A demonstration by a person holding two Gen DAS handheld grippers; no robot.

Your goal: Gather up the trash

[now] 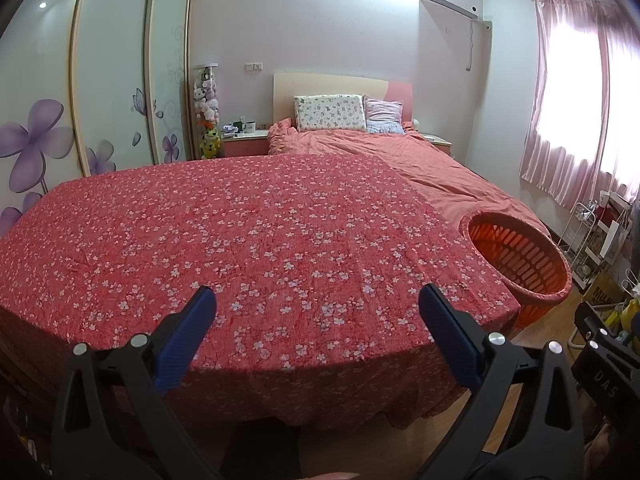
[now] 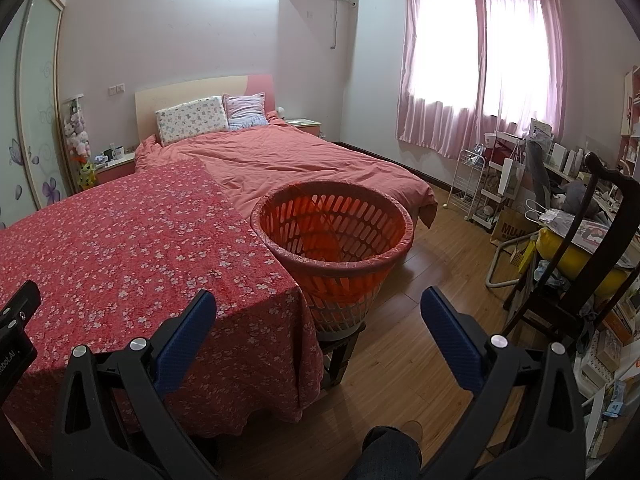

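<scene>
Left tool (image 1: 316, 304): jaws spread wide, nothing between them, held over the near edge of a surface draped in red floral cloth (image 1: 248, 236). Right tool (image 2: 318, 308): jaws likewise spread wide and holding nothing, aimed at the cloth's corner and the wooden floor (image 2: 436, 248) beyond. Orange slatted basket (image 2: 334, 232): ahead of the right tool and slightly toward its left finger, raised on a dark stand, touching or just beside the cloth's corner, lined with a thin bag folded over the rim; ahead and far to the right of the left tool. Inside apparently nothing but the liner. Trash: none identifiable on the cloth, the bed (image 2: 288, 160) farther ahead, or the visible floor. Cluttered chair and shelves (image 2: 576, 216): to the right of the right tool, holding bags and papers, too small and jumbled to sort into trash and keepsakes. Stage, by judgement: either collection not yet begun or already finished; not determinable. Hazards: knocking the basket off its narrow stand with a careless sweep of the right tool; snagging the loose liner or the cloth hem on a fingertip and dragging it; taking a wanted item from the clutter as trash for lack of clear distinction.
</scene>
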